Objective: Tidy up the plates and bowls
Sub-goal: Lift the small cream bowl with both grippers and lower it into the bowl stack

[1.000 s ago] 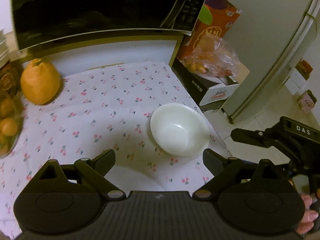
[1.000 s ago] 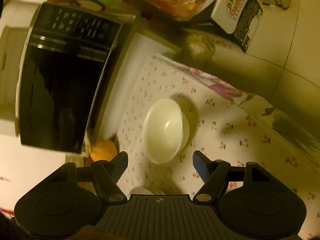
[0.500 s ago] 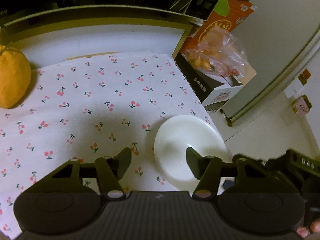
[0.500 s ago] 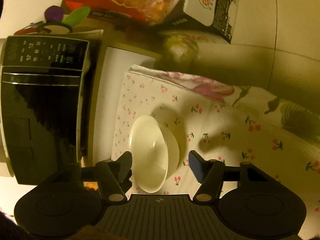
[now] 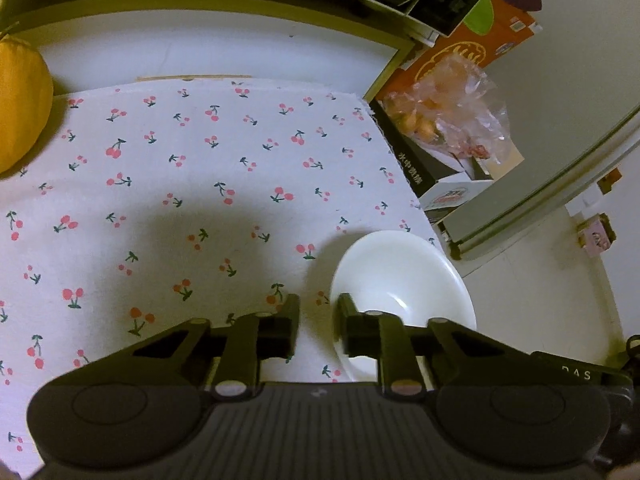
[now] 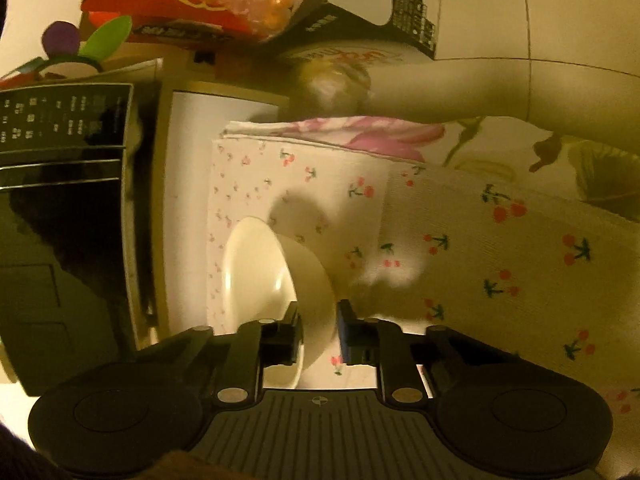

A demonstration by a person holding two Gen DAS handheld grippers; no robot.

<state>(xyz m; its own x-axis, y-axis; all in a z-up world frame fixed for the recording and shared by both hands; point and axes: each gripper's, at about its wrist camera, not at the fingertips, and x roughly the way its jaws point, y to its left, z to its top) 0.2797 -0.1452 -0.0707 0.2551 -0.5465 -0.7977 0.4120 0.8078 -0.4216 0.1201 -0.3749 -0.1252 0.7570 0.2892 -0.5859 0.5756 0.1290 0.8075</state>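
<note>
Two black handheld grippers, left gripper (image 5: 319, 316) and right gripper (image 6: 319, 322), jaws closing on opposite rims of one round white ceramic bowl (image 5: 404, 288), cherry-print cloth-covered worktop (image 5: 192, 200), near its edge.

The letters "DAS" (image 5: 576, 374) stand on the black tool at the lower right of the left view; the print on the cardboard box (image 5: 416, 168) is too small to read

Orange fruit (image 5: 20, 104) cut off (left edge).
</note>
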